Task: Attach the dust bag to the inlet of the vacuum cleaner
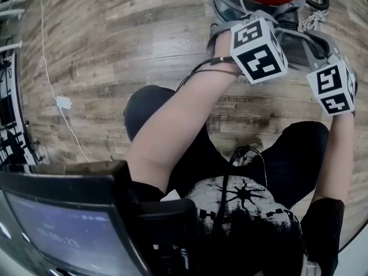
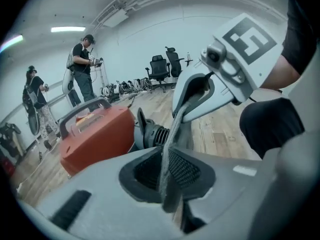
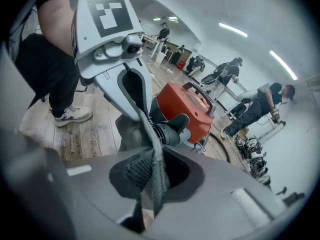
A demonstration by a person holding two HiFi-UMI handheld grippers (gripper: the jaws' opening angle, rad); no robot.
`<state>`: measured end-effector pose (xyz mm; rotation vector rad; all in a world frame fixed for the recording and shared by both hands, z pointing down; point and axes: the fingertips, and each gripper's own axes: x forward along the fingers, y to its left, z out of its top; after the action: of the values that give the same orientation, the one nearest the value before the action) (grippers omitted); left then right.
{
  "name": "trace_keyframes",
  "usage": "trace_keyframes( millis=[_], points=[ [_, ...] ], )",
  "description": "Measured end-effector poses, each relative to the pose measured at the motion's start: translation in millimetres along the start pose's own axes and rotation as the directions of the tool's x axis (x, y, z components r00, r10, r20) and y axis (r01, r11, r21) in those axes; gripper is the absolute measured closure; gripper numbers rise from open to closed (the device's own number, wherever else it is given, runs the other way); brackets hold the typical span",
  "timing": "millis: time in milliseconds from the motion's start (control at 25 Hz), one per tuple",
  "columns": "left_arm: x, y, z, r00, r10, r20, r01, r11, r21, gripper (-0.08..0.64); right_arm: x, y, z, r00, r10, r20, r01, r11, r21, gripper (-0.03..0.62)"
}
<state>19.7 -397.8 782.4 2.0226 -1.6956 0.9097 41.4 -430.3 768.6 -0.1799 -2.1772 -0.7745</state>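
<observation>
I am holding the bag (image 2: 173, 136) as a taut grey fabric edge between my two grippers, close by the black inlet (image 2: 151, 134) of the orange vacuum (image 2: 95, 134). My left gripper (image 2: 167, 181) and right gripper (image 3: 152, 181) are each pinching this edge. I am judging that the opening must be centred on the inlet, then pushed on evenly from both sides.
</observation>
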Motion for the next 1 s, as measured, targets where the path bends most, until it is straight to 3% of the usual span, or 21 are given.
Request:
trace_keyframes(
  millis=[160, 240, 400, 520, 760, 840, 880, 1000],
  points=[
    [-4.6, 0.4, 18.5, 0.997, 0.022, 0.068, -0.025, 0.999, 0.049, 0.514, 1.2, -1.2, -15.5, 0.999, 0.005, 0.036, -0.01, 0.99, 0.141, 0.557],
    [-3.8, 0.1, 19.8, 0.996, 0.013, 0.084, -0.016, 0.999, 0.033, 0.512, 2.3, -1.7, -17.5, 0.999, 0.007, 0.039, -0.014, 0.984, 0.177, 0.557],
    [-0.4, 1.8, 6.9, 0.999, -0.012, 0.05, 0.014, 0.999, -0.039, 0.517, 1.2, -4.9, -4.6, 1.0, -0.007, 0.004, 0.007, 0.994, 0.107, 0.555],
    [2.2, 3.4, -0.3, 1.0, -0.007, 0.02, 0.008, 0.999, -0.044, 0.517, 1.1, -5.7, 3.5, 1.0, -0.017, 0.0, 0.017, 0.998, 0.058, 0.555],
    [1.6, 2.9, 4.7, 1.0, 0.006, 0.03, -0.005, 1.0, -0.018, 0.511, 1.9, -2.3, -5.2, 0.999, -0.013, 0.042, 0.008, 0.992, 0.126, 0.541],
    [-0.3, 2.6, 6.0, 0.999, -0.002, 0.034, 0.003, 1.0, -0.011, 0.506, 0.4, -2.7, -4.1, 0.998, -0.023, 0.06, 0.014, 0.99, 0.142, 0.514],
    [-1.8, 1.9, 7.1, 0.999, -0.005, 0.038, 0.006, 1.0, -0.003, 0.49, -1.5, -3.3, -2.7, 0.997, -0.027, 0.074, 0.016, 0.988, 0.151, 0.461],
    [-8.9, -1.4, 14.6, 0.997, 0.002, 0.073, -0.004, 0.999, 0.034, 0.386, -9.6, -5.0, 0.2, 0.992, -0.031, 0.122, 0.007, 0.982, 0.189, 0.363]
  ],
)
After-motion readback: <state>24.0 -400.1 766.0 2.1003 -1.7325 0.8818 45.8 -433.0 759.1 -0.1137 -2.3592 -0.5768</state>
